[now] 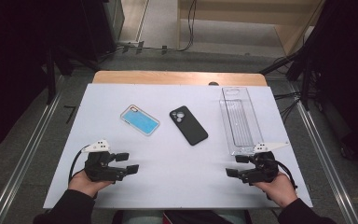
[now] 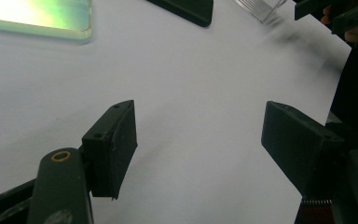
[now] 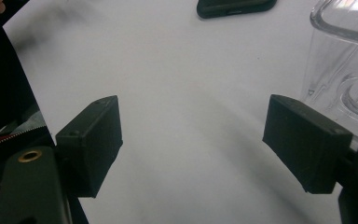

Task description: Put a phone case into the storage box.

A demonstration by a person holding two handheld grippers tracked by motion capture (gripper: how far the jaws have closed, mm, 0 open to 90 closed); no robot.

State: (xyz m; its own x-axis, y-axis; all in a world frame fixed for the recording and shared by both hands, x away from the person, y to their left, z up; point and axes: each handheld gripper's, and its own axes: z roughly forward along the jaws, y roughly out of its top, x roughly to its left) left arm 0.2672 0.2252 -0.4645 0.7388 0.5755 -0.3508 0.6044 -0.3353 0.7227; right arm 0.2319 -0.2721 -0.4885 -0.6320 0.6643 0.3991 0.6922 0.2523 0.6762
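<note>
The black phone (image 1: pixel 189 125) lies face down mid-table, well apart from both grippers, long axis slanting from far-left to near-right, camera end away from the person. The left gripper (image 1: pixel 127 163) and right gripper (image 1: pixel 237 166) rest with jaws apart, empty. The blue-cased phone (image 1: pixel 140 120) and clear tray (image 1: pixel 239 120) flank it; the left gripper view crops the case (image 2: pixel 37 16).

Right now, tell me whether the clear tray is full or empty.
Empty: the clear tray shows only its ribbed floor.
</note>
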